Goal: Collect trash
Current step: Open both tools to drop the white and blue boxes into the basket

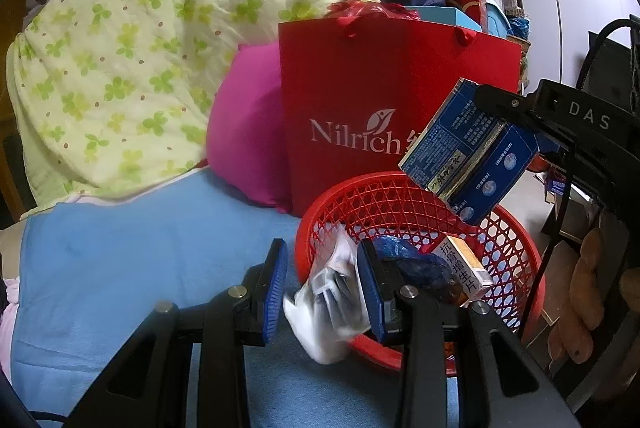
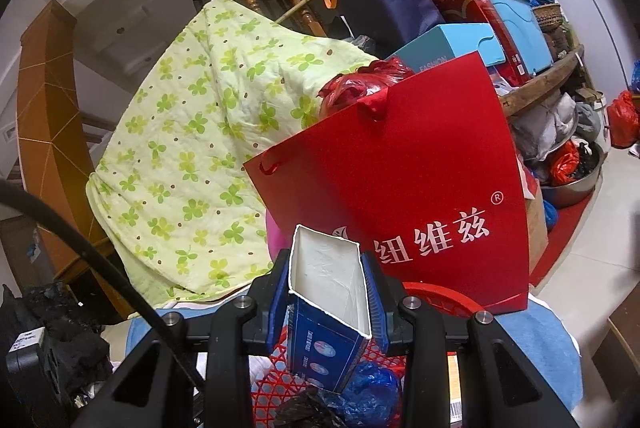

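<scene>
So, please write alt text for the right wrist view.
The right gripper clamps an open, empty blue cardboard box above a red plastic mesh basket holding blue plastic. Behind stands a red paper gift bag, beside a green clover-print quilt.

dim indoor light | fisheye-bent dark edges | white bag [image 1: 320, 324] motion-blurred

left gripper [image 1: 322, 292]: black angular frame, ribbed blue pads, silver round screws
right gripper [image 2: 328, 304]: same black frame, blue pads, white "DAS" lettering
cable [image 2: 80, 248]: black, beside right gripper
</scene>
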`<state>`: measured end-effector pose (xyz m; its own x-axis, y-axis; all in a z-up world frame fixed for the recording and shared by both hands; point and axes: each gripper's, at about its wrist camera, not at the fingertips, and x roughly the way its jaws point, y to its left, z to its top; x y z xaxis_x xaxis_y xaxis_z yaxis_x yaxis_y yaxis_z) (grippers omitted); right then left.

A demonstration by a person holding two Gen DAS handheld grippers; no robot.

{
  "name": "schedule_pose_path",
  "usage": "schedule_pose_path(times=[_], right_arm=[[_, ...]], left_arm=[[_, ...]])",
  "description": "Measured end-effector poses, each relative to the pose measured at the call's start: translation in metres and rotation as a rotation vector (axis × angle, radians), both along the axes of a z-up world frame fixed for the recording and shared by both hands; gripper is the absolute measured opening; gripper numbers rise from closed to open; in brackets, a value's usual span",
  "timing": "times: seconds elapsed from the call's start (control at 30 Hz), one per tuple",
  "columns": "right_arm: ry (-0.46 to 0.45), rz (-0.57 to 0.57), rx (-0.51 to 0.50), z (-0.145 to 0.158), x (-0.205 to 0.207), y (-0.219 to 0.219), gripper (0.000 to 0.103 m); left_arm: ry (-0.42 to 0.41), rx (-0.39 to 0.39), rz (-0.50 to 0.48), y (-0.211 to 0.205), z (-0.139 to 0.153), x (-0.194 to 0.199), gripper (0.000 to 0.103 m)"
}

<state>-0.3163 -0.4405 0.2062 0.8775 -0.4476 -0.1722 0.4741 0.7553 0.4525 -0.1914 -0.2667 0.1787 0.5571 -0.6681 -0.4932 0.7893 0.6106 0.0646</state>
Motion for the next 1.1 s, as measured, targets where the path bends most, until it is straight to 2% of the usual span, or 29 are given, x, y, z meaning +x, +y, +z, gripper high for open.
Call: schedule_pose_path(times=[0.73, 0.83, 0.9, 1.1], right_arm=[[0.049, -0.026, 0.04, -0.008, 0.002, -0.01, 0.037], [0.058, -0.037, 0.051, -0.01, 0.002, -0.012, 0.037], [0.064, -0.04, 0.061, -0.011, 0.003, -0.013, 0.037], [0.081, -0.045, 0.087, -0.014, 0.007, -0.016, 0.037]], left_arm=[[0.045, 0.036, 0.02, -0.011, -0.013, 0.012, 0.038], [0.05, 0.037, 0.025, -0.011, -0.013, 0.013, 0.045], [0.05, 0.035, 0.033, -0.01, -0.013, 0.014, 0.054], [0.055, 0.028, 0.041, -0.009, -0.012, 0.016, 0.062]])
